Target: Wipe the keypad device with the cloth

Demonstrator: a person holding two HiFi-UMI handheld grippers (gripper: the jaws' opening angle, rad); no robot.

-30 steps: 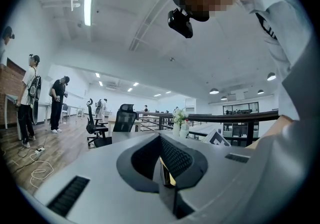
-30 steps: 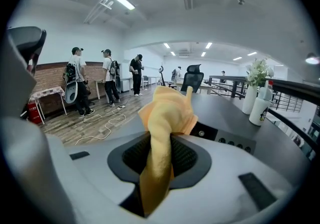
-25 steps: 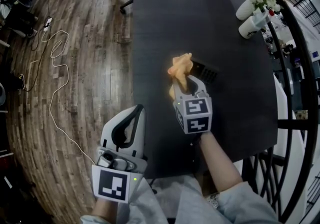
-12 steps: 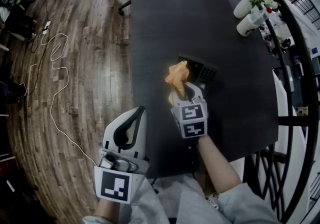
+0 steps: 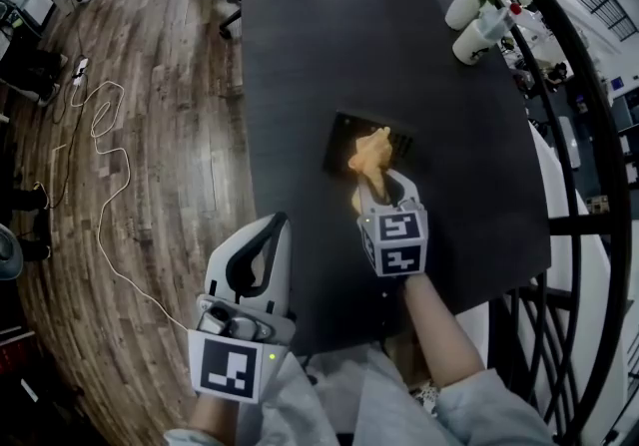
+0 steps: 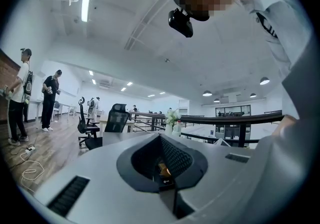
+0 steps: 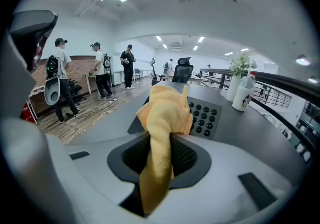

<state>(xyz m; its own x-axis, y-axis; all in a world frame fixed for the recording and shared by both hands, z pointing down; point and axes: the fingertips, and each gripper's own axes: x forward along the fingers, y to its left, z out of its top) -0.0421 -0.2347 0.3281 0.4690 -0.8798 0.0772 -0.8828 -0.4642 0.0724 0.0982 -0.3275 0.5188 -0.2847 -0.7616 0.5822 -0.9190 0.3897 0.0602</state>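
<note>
Two grippers, only one doing work. Right gripper (image 7: 160, 158) is clenched on the yellow-orange cloth (image 7: 165, 110): a twisted strand is pinched in the jaws and the bunched end sticks out front, resting on the keypad device (image 7: 206, 117). Left gripper (image 6: 163, 170) has its jaws together with nothing in them. In the head view it hangs by the near-left table edge, well apart from the device. The device lies flat, mid dark table (image 5: 399, 45).

Risks, as I judge them:
- Device unbraced, so a wipe push may slide or turn it.
- Only a small wad touches, so coverage is patchy.
- Thin pinch could let the cloth pull out.
- Pressing lower could scrape jaw tips on the keys.

Flower vase (image 5: 465, 5) sits at the far corner, no issue.
</note>
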